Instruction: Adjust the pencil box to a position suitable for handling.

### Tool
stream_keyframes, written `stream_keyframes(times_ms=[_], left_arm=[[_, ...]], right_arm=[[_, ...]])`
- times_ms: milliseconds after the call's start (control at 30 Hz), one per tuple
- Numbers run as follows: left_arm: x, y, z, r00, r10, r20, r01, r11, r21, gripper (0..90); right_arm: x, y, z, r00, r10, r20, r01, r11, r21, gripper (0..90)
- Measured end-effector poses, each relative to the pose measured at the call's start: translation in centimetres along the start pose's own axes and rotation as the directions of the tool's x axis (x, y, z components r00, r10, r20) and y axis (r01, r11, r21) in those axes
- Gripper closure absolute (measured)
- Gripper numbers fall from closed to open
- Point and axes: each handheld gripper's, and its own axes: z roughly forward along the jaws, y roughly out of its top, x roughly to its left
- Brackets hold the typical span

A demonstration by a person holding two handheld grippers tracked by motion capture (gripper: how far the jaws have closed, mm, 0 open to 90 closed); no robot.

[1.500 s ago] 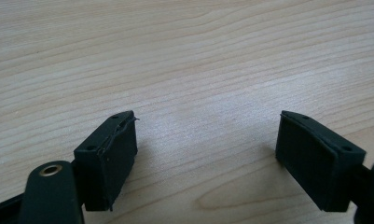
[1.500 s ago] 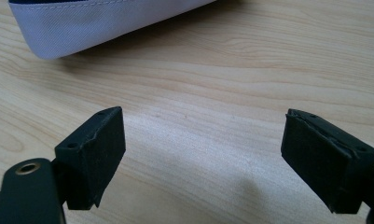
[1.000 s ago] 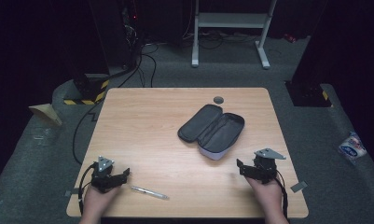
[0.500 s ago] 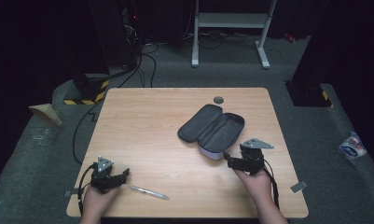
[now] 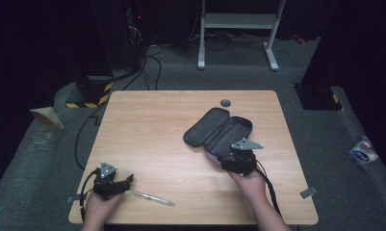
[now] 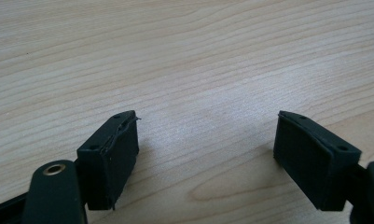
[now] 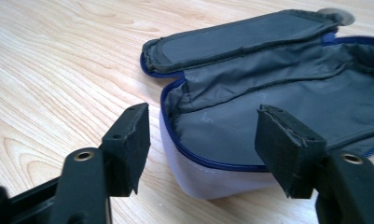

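Closing its jaws around the open pencil case's (image 7: 278,126) near rim without pressing yet, the right gripper (image 7: 203,140) is hovering; the left gripper (image 6: 205,154) is resting wide over bare table (image 6: 184,56).

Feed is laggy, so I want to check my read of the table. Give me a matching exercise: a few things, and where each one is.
Things:
1. pencil case
2. pen
3. round dark disc
4. left gripper

Places:
A. near the table's far edge
B. lying open, at the right gripper
C. near edge, beside the left gripper
D. jaws open over bare wood

Pairs: 1-B, 2-C, 3-A, 4-D
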Motion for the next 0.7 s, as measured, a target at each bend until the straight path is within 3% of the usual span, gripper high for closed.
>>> stream_keyframes(times_ms=[133, 167, 400, 567, 700], left_arm=[[0.0, 0.0, 0.0, 1.0, -0.005, 0.003, 0.005, 1.0, -0.001, 22.1], [0.0, 0.0, 0.0, 1.0, -0.001, 0.003, 0.001, 1.0, 0.0, 22.1], [0.0, 0.0, 0.0, 0.9999, 0.007, 0.008, -0.007, 1.0, 0.003, 22.1], [-0.1, 0.0, 0.0, 1.0, 0.007, 0.006, -0.007, 1.0, 0.0, 22.2], [0.0, 0.0, 0.0, 0.9999, 0.008, 0.007, -0.008, 1.0, 0.001, 22.2]], right_arm=[[0.2, -0.1, 0.5, 1.0, -0.001, -0.007, 0.002, 1.0, 0.015, 42.1], [0.3, -0.1, 0.8, 0.9999, -0.012, -0.008, 0.013, 1.0, 0.013, 46.8], [1.2, -0.4, 1.6, 0.9986, -0.051, -0.015, 0.051, 0.998, 0.033, 57.2], [2.3, -0.9, 2.0, 0.9959, -0.086, -0.029, 0.087, 0.996, 0.035, 77.3], [3.2, -1.3, 2.4, 0.9949, -0.092, -0.042, 0.094, 0.995, 0.031, 83.9]])
